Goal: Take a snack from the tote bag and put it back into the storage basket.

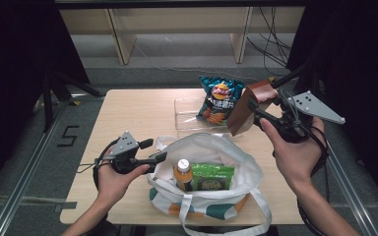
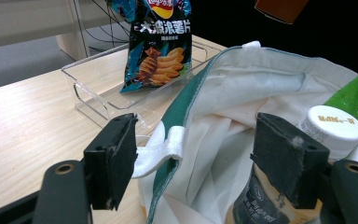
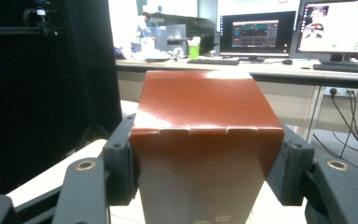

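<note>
Wooden surface (image 1: 128,113) carries everything; a white canvas tote bag (image 1: 236,162) with green and orange bands sits at its near edge, mouth open, holding a white-capped bottle (image 1: 182,173) and a green packet (image 1: 211,177); beyond it a clear plastic tray (image 1: 187,115) bears an upright blue bag of crisps (image 1: 219,101); the brown carton (image 1: 248,108) hangs tilted above the bag's far right rim, clamped between the right tongs (image 3: 205,165); the left tongs (image 2: 196,158) stand wide at the bag's left rim, holding nothing.
</note>
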Motion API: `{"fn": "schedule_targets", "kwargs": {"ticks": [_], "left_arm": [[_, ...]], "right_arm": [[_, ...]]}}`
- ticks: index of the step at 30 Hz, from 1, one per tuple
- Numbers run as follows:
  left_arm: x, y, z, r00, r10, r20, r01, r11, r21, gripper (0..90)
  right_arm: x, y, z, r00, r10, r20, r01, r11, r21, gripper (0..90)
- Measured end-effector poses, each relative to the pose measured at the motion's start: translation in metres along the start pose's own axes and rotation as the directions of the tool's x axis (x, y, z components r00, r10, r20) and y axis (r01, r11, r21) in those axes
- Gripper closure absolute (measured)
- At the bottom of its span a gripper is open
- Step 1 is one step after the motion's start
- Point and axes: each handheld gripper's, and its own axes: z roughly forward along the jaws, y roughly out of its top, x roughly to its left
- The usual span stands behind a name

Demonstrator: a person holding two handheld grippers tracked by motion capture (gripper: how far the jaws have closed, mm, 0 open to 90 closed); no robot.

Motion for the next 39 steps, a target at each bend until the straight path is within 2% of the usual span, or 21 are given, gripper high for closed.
{"fn": "schedule_targets", "kwargs": {"ticks": [2,4,7,8,9,11,14,16,24,25,26,33,34,39], "left_arm": [[0.0,0.0,0.0,1.0,-0.001,0.0,0.001,1.0,-0.002,29.7],[0.0,0.0,0.0,1.0,-0.002,0.0,0.002,1.0,-0.003,29.7],[0.0,0.0,0.0,1.0,-0.004,-0.002,0.004,1.0,-0.002,29.6],[0.0,0.0,0.0,1.0,-0.002,-0.001,0.002,1.0,-0.002,29.7],[0.0,0.0,0.0,1.0,0.0,-0.001,0.0,1.0,0.0,29.7],[0.0,0.0,0.0,1.0,-0.004,-0.002,0.004,1.0,-0.001,29.7],[0.0,0.0,0.0,1.0,-0.003,-0.002,0.003,1.0,-0.002,29.7],[0.0,0.0,0.0,1.0,0.0,0.0,0.0,1.0,-0.001,29.6],[0.0,-0.001,-0.001,1.0,-0.005,-0.002,0.005,1.0,-0.003,29.7],[0.0,-0.001,-0.001,1.0,-0.005,-0.001,0.005,1.0,-0.002,29.7],[0.001,-0.001,-0.001,1.0,0.0,0.001,0.0,1.0,-0.002,29.7],[0.0,-0.001,-0.001,1.0,-0.001,-0.001,0.001,1.0,-0.001,29.7],[0.001,-0.001,-0.001,0.9999,-0.008,0.007,0.008,0.9999,-0.008,29.7],[0.001,-0.001,-0.001,1.0,-0.006,0.005,0.006,1.0,-0.006,29.7]], "right_arm": [[0.0,0.0,0.002,0.9999,0.012,0.005,-0.012,1.0,0.0,39.3],[-0.002,-0.001,0.006,0.9999,-0.003,0.013,0.003,1.0,-0.007,39.3],[-0.003,-0.002,0.01,0.9997,0.0,0.025,0.0,1.0,-0.003,39.3],[-0.003,-0.003,0.011,0.9994,0.019,0.028,-0.019,1.0,0.004,39.3],[-0.005,-0.003,0.013,0.9996,-0.002,0.029,0.002,1.0,0.0,39.3],[-0.005,-0.004,0.016,0.9992,0.007,0.04,-0.007,1.0,0.005,39.3],[-0.008,-0.005,0.022,0.9985,-0.006,0.054,0.006,1.0,-0.001,39.3],[-0.009,-0.006,0.026,0.9984,0.007,0.056,-0.007,1.0,0.006,39.3],[-0.014,-0.009,0.046,0.996,0.0,0.089,-0.002,1.0,0.016,39.3],[-0.013,-0.009,0.048,0.9952,0.026,0.094,-0.028,0.999,0.025,39.3],[-0.015,-0.01,0.051,0.9958,0.011,0.091,-0.013,1.0,0.023,39.3],[-0.017,-0.016,0.07,0.9911,0.038,0.127,-0.043,0.998,0.035,39.3],[-0.019,-0.018,0.073,0.9916,0.022,0.128,-0.027,0.999,0.037,39.3],[-0.02,-0.026,0.085,0.9884,0.032,0.148,-0.04,0.998,0.051,39.3]]}}
